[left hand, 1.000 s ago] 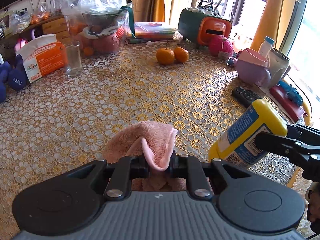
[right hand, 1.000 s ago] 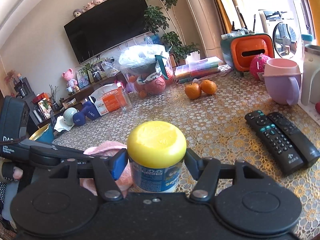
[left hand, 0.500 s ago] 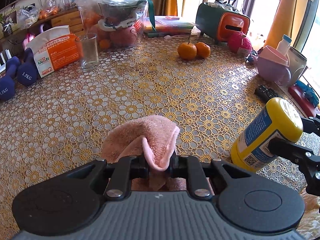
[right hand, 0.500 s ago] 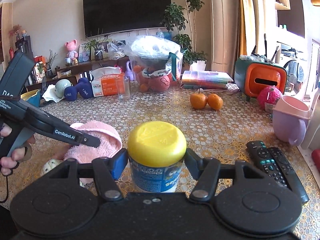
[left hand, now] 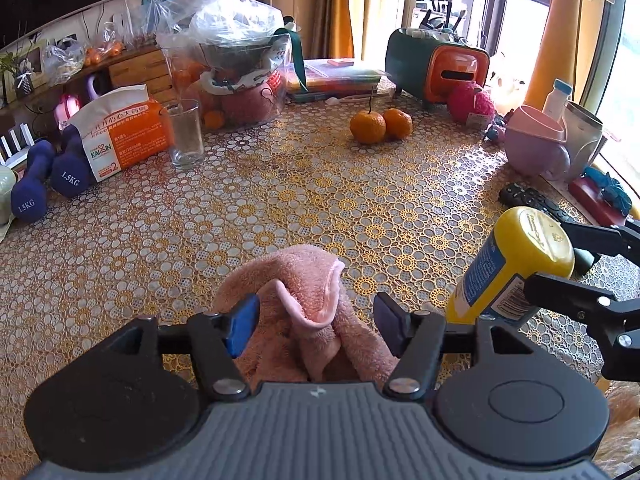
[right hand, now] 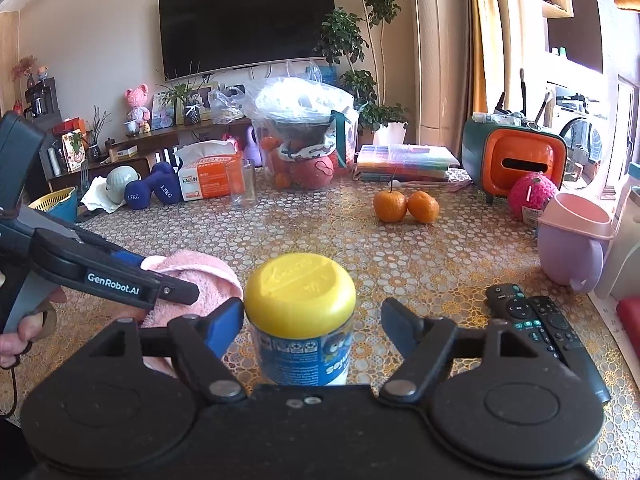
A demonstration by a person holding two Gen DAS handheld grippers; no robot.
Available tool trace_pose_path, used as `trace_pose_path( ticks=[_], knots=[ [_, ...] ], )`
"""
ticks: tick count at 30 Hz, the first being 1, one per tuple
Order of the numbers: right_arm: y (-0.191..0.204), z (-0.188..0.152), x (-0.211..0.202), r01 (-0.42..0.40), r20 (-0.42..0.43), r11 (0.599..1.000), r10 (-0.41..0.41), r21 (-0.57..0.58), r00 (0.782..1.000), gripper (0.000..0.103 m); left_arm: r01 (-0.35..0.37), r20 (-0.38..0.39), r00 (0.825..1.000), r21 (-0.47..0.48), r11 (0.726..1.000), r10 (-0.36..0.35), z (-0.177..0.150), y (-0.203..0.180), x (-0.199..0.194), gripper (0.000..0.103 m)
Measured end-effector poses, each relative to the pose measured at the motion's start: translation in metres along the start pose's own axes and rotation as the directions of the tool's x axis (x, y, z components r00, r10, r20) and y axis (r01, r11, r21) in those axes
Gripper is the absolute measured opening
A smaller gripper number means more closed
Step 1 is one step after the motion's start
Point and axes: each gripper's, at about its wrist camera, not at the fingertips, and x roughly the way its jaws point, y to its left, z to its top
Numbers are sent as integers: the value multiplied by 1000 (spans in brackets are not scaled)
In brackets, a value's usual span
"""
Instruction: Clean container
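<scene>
The left tool [left hand: 316, 316] stands wide around a crumpled pink towel [left hand: 304, 300] lying on the tabletop [left hand: 280, 200]. The right tool [right hand: 312, 320] is also spread, its fingers clear of the yellow-lidded container [right hand: 300, 316] standing between them, just right of the towel.

Bright daylight from windows [left hand: 516, 12] at right; glare there; fisheye-bent edges; sharp focus.

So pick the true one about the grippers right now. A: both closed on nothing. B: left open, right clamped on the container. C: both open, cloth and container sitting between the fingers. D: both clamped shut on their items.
C: left gripper fingers stand apart either side of the pink cloth; right gripper shows a gap beside the yellow-lidded container.
</scene>
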Motion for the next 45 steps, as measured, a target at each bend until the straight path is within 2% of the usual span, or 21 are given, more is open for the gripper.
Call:
trace_pose_path(
  ticks=[2, 6, 10, 15, 20, 28, 38, 45],
  knots=[
    [1, 1, -3, -1, 3, 1000, 1, 4, 1000, 77, -2, 12, 1000, -8, 1000, 2, -1, 0, -9, 67],
    [0, 2, -14, 1, 28, 1000, -2, 22, 1000, 86, -26, 44, 999, -8, 1000, 26, -8, -4, -31, 82],
    [1, 1, -25, 4, 42, 999, -6, 48, 999, 94, -40, 61, 997, -9, 999, 40, -18, -9, -51, 86],
    [2, -4, -38, -1, 53, 996, -3, 85, 999, 100, -35, 87, 996, -25, 999, 37, -33, -15, -74, 99],
    [6, -9, -51, -4, 64, 997, -1, 82, 998, 102, -33, 110, 993, -28, 999, 36, -43, -22, -91, 103],
    [15, -16, -70, -20, 80, 997, 14, 71, 997, 103, -23, 142, 989, -43, 999, 28, -57, -30, -109, 103],
    [16, -24, -87, -31, 94, 995, 23, 90, 995, 103, -43, 177, 983, -34, 998, 48, -72, -50, -128, 103],
    [18, -29, -94, -33, 99, 996, 24, 84, 995, 103, -29, 191, 981, -22, 999, 33, -77, -59, -134, 103]
  ],
)
